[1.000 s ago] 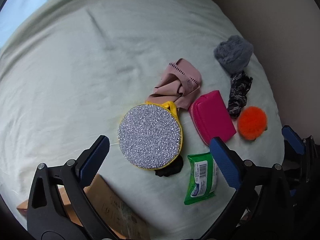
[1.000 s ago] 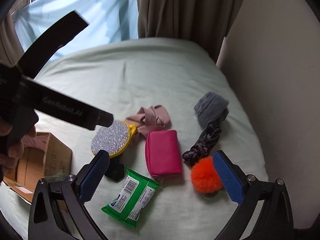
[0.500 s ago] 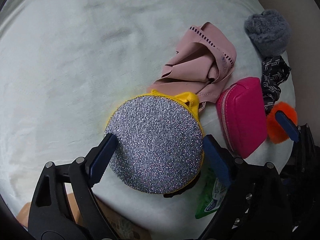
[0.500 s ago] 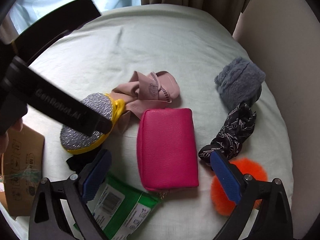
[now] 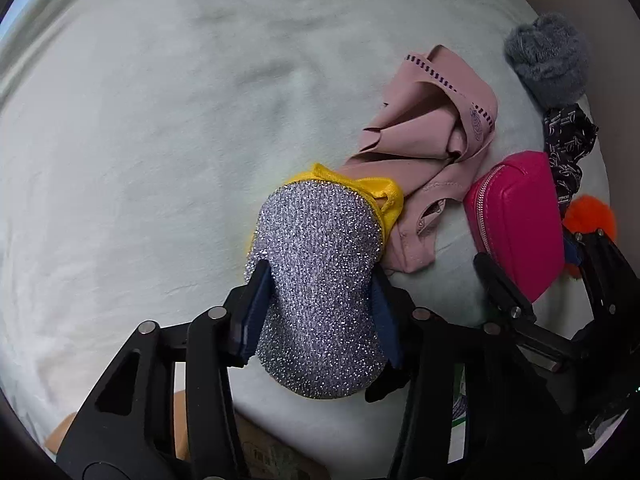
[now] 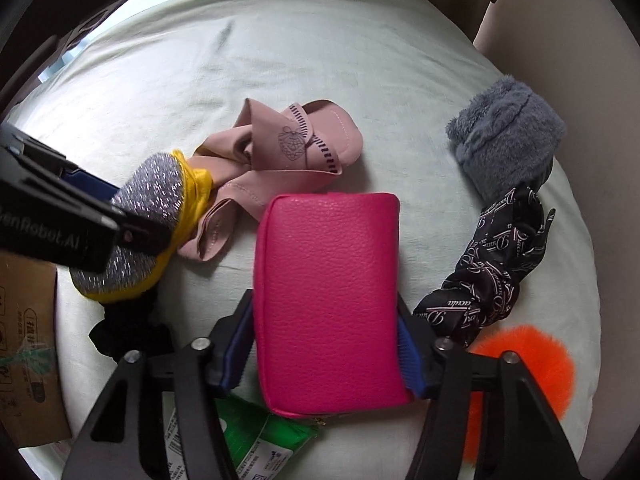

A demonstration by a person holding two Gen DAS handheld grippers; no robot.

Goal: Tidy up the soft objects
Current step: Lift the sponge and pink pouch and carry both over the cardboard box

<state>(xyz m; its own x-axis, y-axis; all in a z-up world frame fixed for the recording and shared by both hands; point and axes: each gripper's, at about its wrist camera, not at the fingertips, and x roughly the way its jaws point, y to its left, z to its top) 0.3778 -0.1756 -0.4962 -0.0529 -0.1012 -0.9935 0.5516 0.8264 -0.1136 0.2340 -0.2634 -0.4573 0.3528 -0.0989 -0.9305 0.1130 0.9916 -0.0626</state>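
Observation:
My left gripper (image 5: 318,308) is shut on the round silver glitter pouch with yellow trim (image 5: 320,264), squeezing its sides; the pouch also shows in the right wrist view (image 6: 152,216). My right gripper (image 6: 326,340) is shut on the pink zip pouch (image 6: 328,300), its blue pads pressing both long sides. The pink pouch also shows in the left wrist view (image 5: 520,220). Both pouches lie on a pale green bed sheet (image 5: 140,140).
A dusty pink cloth (image 6: 280,152), grey fluffy item (image 6: 508,140), black patterned scarf (image 6: 492,276), orange pom-pom (image 6: 524,364), black scrunchie (image 6: 128,328) and green wipes pack (image 6: 256,444) lie around. A cardboard box (image 6: 24,344) sits at the left.
Both grippers moved down and forward and closed: the left onto the glitter pouch, the right onto the pink pouch. The glitter pouch is now squeezed narrower.

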